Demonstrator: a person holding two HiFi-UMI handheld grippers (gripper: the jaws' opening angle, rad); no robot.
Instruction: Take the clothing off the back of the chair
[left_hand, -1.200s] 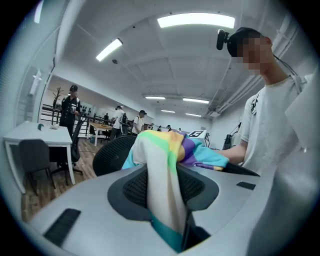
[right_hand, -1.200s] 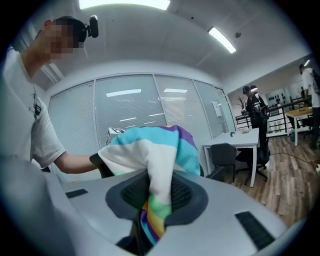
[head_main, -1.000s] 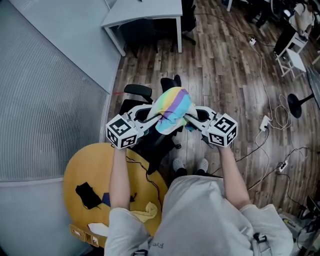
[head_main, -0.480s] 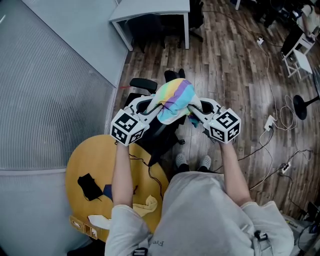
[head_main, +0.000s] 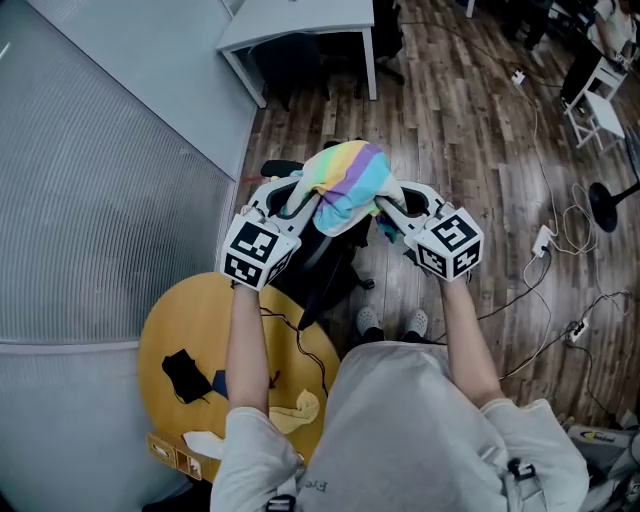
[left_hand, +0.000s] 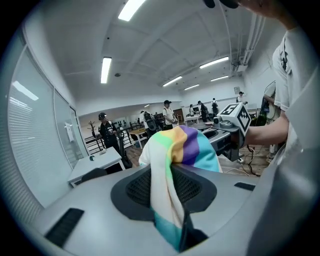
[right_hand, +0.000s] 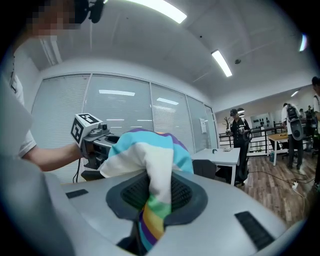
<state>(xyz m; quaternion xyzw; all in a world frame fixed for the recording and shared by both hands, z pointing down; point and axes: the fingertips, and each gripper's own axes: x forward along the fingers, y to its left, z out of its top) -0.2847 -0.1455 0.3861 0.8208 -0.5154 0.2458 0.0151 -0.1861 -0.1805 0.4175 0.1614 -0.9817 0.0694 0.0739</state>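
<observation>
Wood floor (head_main: 450, 130) and black chair (head_main: 322, 268) show only in your head view; the gripper views alone show pads pinching fabric. Striped clothing (head_main: 346, 184) bunches between your left gripper (head_main: 301, 205) and right gripper (head_main: 386, 207) (both clamped on it), over the chair back.

The striped clothing (head_main: 345, 185) you held hid most of the chair (head_main: 325, 270) back in the head view; the white desk (head_main: 300, 18) was cut off at the top edge.
</observation>
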